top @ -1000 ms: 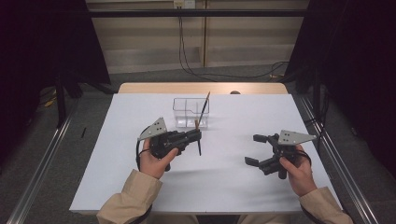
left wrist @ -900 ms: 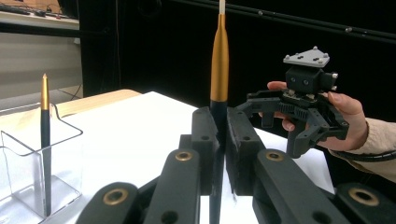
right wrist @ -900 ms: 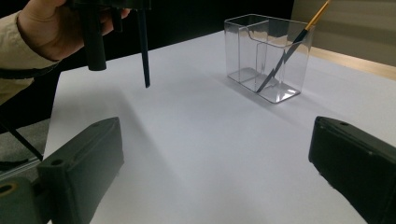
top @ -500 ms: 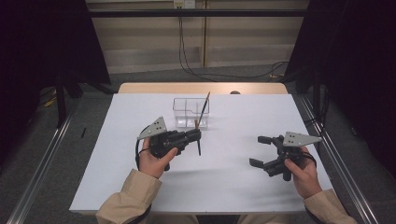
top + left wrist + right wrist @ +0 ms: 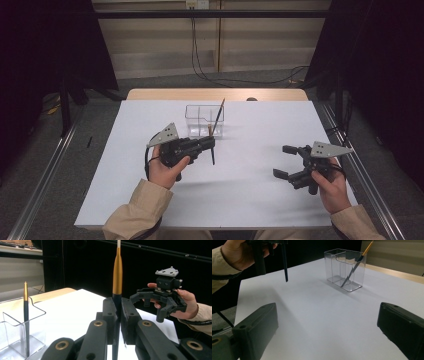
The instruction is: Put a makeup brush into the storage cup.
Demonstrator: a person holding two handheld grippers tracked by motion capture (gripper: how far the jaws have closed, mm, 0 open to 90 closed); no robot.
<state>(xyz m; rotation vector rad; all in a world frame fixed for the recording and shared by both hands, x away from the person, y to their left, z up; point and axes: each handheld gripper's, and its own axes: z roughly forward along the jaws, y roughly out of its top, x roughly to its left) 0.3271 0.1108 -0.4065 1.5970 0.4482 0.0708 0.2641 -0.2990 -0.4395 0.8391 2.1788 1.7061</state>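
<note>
Paintbrush (image 5: 117, 275) work is in hand here, though the largest thing in sight is the white tabletop (image 5: 250, 195), which carries everything and lies bare around the two hands. On it, toward the far edge, stands a clear plastic holder (image 5: 197, 120) with compartments, and a second paintbrush (image 5: 218, 116) leans inside it, its tip down on the floor of the holder and its gold end up over the rim, so it looks already stowed. The left gripper (image 5: 209, 144) hovers just in front of that holder, and its fingers (image 5: 128, 315) are closed tight on the dark shaft of the held brush, which stands upright with its gold ferrule above the fingers and its lower end hanging clear of the tabletop. Holding it upright and close to the holder suits lowering it straight into an open compartment, which I judge to be the next step. The right gripper (image 5: 286, 161) waits well apart on the right side of the tabletop, its fingers (image 5: 255, 327) spread wide with nothing between them, probably kept out of the way until it is needed.
</note>
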